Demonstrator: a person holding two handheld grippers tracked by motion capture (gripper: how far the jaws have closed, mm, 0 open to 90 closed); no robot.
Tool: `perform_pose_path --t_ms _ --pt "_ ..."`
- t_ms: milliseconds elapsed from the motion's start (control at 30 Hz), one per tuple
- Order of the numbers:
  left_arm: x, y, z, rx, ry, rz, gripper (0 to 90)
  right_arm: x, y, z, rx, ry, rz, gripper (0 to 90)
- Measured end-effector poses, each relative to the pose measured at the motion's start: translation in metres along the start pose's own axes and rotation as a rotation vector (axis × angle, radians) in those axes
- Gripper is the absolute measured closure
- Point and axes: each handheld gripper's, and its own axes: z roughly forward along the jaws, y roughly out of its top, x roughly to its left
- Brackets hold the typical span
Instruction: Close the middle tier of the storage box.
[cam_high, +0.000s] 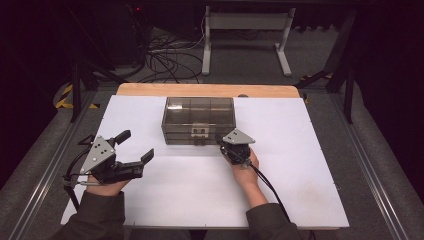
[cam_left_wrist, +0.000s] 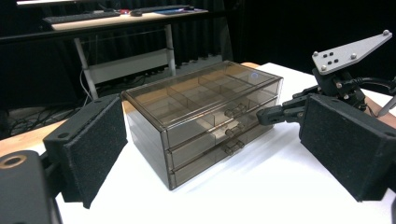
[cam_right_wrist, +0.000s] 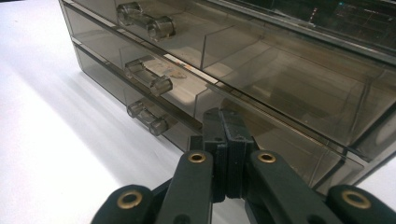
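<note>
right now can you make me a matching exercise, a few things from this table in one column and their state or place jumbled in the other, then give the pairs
Column one
1. smoky transparent plastic three-drawer box
2. left gripper
3. right gripper
4. white table cover

Column two
A. jaws shut, tips close to the box front
B. lies flat over the wooden tabletop
C. jaws wide apart, off to the side of the box
D. stands near the far edge, all drawers closed

Pairs: 1-D, 2-C, 3-A, 4-B
</note>
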Motion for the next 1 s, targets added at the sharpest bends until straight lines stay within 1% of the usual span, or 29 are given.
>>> perform_pose_path --t_ms 467,1000 --pt "-0.0003 -0.0002 0.0008 0.001 -0.003 0.001 8.5 0.0008 0.0006 0.0024 -0.011 0.011 0.001 90.0" --pt "-0.0003 0.0 0.0007 -0.002 -0.004 0.001 8.5 0.0004 0.0005 0.0028 -0.012 0.018 0.003 90.0"
